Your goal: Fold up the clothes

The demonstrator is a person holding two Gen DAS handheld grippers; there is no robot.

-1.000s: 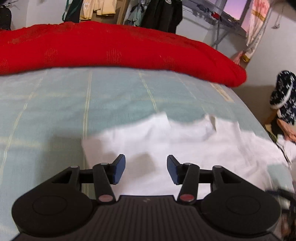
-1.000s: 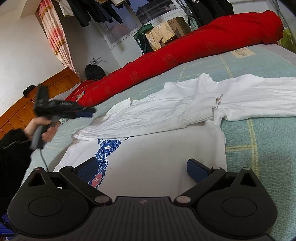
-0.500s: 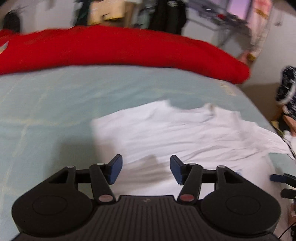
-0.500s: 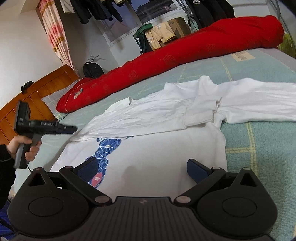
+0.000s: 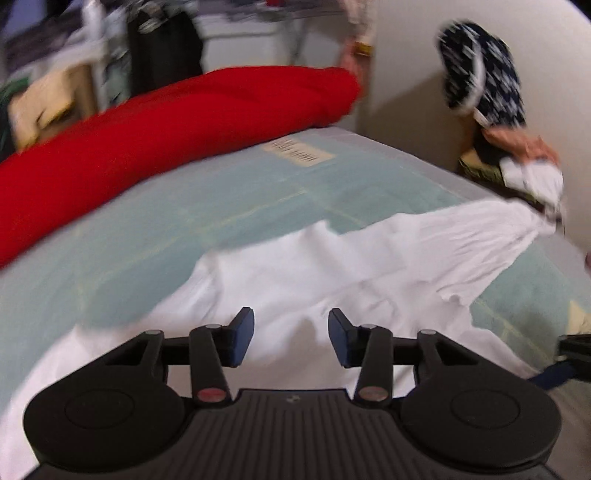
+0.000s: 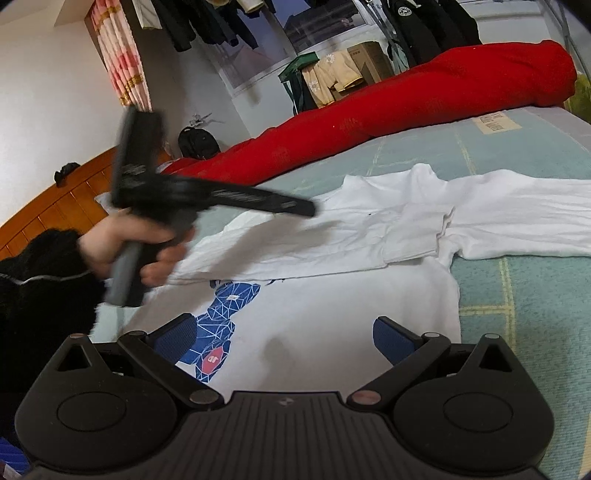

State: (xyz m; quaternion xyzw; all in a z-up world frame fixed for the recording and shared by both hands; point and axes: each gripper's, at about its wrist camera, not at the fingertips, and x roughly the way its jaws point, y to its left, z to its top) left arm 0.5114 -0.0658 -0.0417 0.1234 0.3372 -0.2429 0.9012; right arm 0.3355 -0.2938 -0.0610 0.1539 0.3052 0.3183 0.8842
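Since the earlier frame my left tongs (image 5: 291,341) have swung across the white shirt (image 6: 332,325), jaws just closing partway with nothing between them. Right tongs (image 6: 284,338) gape wide, empty, low over the printed front at lower centre. Shirt lies spread on the bed (image 6: 535,295); I judge it light, limp, best pinched at the sleeve cuff (image 6: 412,243) or hem.

White walls (image 6: 44,92), pink-striped curtain (image 6: 118,59) beside window (image 6: 258,40), wooden headboard (image 6: 48,206) at left, dark clothes on rack (image 6: 424,22), cardboard box (image 6: 369,59), bed with pale green sheet (image 6: 535,295).
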